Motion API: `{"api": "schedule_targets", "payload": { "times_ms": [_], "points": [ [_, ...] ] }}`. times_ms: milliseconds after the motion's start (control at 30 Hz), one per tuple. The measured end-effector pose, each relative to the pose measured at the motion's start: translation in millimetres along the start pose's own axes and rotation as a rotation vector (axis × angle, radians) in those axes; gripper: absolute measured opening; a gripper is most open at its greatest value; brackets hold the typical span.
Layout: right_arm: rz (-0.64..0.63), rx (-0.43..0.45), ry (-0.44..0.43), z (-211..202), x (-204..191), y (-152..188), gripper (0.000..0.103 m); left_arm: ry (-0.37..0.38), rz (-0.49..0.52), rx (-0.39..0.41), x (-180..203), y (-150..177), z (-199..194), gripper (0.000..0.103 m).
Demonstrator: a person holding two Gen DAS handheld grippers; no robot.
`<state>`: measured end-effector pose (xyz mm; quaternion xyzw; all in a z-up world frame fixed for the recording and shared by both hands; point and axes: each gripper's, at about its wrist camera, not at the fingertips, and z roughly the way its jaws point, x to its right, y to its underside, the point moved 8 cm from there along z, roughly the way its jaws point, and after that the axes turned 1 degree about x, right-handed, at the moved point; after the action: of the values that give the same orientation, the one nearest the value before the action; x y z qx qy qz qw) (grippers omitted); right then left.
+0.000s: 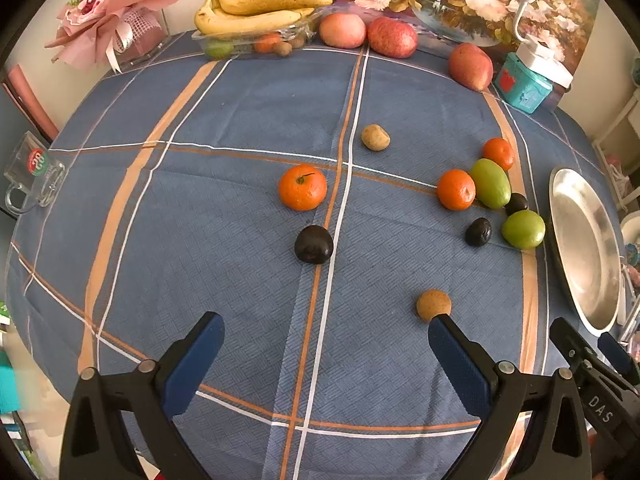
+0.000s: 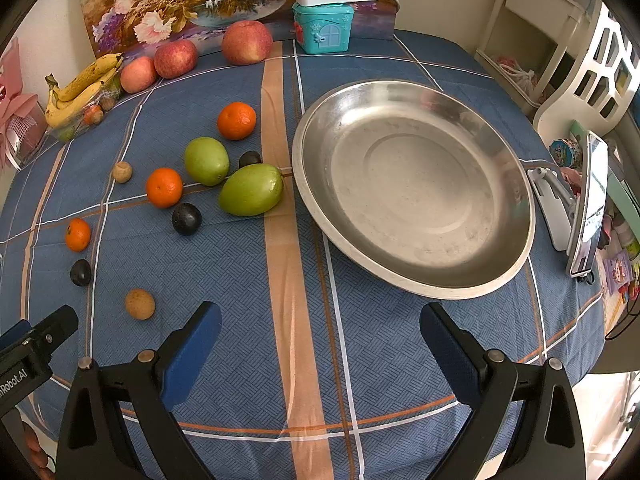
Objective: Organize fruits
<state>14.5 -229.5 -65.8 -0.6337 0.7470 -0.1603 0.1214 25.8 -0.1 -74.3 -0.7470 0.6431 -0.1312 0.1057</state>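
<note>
Over the counter (image 1: 240, 92): both hand-held grippers spread wide, nothing between the jaws.
Left hand-held gripper (image 1: 326, 340) hangs above bare blue cloth, a brown fruit (image 1: 433, 305) just past its right finger. Right hand-held gripper (image 2: 320, 330) sits just short of the steel plate (image 2: 316, 200), plate holds no fruit. Further out, loose on the cloth: dark plum (image 1: 314, 245), tangerine (image 1: 302, 187), a second brown fruit (image 1: 375, 137). Left of the plate, a cluster: two green fruits (image 2: 251, 189), two tangerines (image 2: 164, 187), two plums (image 2: 186, 218). Far edge: three apples (image 2: 247, 42) in a row, bananas (image 1: 256, 10) on a clear tray, teal box (image 2: 323, 27).
</note>
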Motion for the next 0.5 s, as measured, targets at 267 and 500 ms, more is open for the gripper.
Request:
{"api": "schedule_targets", "payload": {
  "times_ms": [267, 500],
  "points": [
    [0.001, 0.000, 0.000, 0.1, -0.7, 0.3, 0.099, 0.026, -0.010, 0.007, 2.4, -0.4, -0.1, 0.103],
    [-0.001, 0.000, 0.000, 0.0, -1.2, -0.7, 0.099, 0.012, -0.016, -0.010, 1.1, 0.8, 2.0, 0.103]
  ]
}}
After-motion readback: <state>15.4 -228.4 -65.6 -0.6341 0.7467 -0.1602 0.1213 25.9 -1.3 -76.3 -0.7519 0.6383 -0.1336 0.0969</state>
